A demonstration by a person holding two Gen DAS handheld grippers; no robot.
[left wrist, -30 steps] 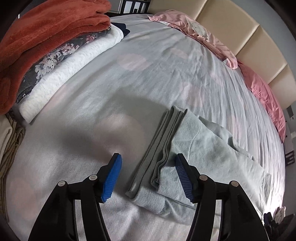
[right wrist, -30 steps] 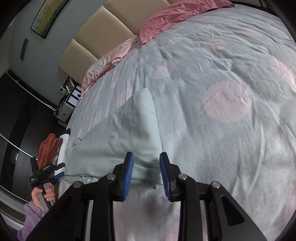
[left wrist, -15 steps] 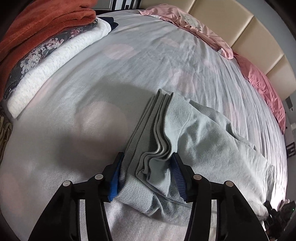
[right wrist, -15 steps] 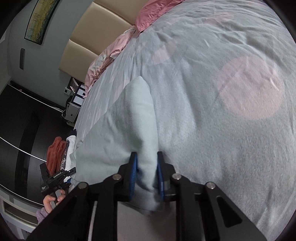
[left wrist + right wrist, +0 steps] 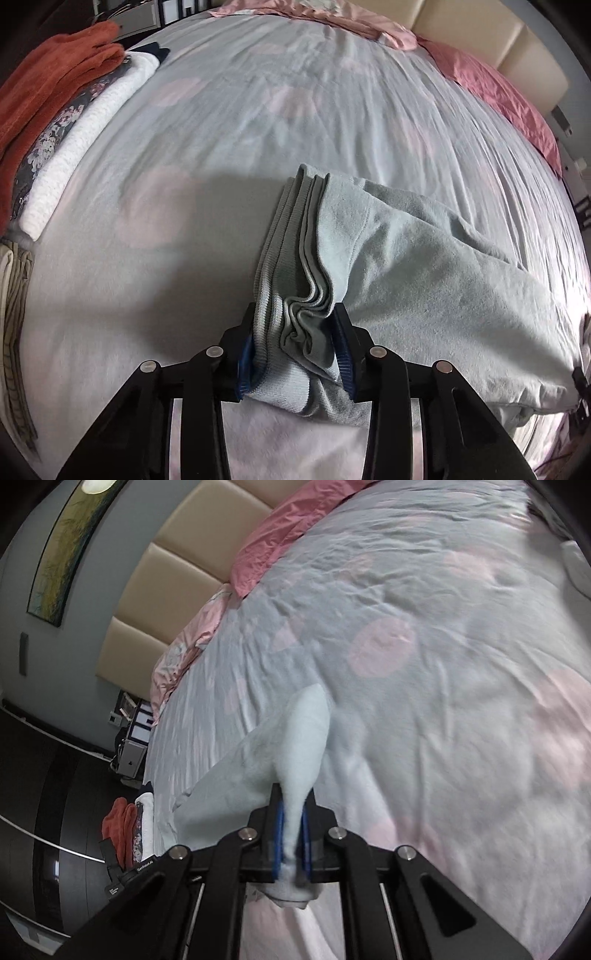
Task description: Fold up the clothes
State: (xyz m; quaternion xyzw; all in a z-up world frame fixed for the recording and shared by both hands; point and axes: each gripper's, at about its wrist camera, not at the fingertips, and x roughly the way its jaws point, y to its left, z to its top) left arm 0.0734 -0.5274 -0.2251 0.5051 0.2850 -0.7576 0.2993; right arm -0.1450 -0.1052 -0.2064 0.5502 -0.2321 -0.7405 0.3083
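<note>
Pale mint sweater (image 5: 424, 258) lying partly folded on the bedspread (image 5: 258, 110), near edge of bed, stacked ribbed hems bunched at one end.

Left gripper (image 5: 295, 347) angled steeply down; jaws just closing, now clamped on the layered ribbed hem, blue pads (image 5: 245, 360) pressed against either side of the thick bundle. Cloth between them creased and squeezed. Rest of garment trailing off to the right across the cover.

Right gripper (image 5: 291, 834) jaws just closing too, now drawn narrow and pinching a thin fold at the other end of the same sweater (image 5: 295, 746). Fabric rising out of the jaws in a peaked ridge, lifted off the cover; picture motion-blurred here. Small tail of cloth hanging below the pads.

Bedspread (image 5: 443, 664) grey-blue with faint pink circles, wrinkled.

Folded stack (image 5: 74, 110) at far left edge of bed: rust-orange towel on top, dark floral piece, white knit below; well apart from the sweater. Striped beige cloth (image 5: 11, 314) just beside it at frame edge.

Pink pillows (image 5: 280, 531) along beige padded headboard (image 5: 166, 576). Framed picture (image 5: 62, 550) on grey wall above.
</note>
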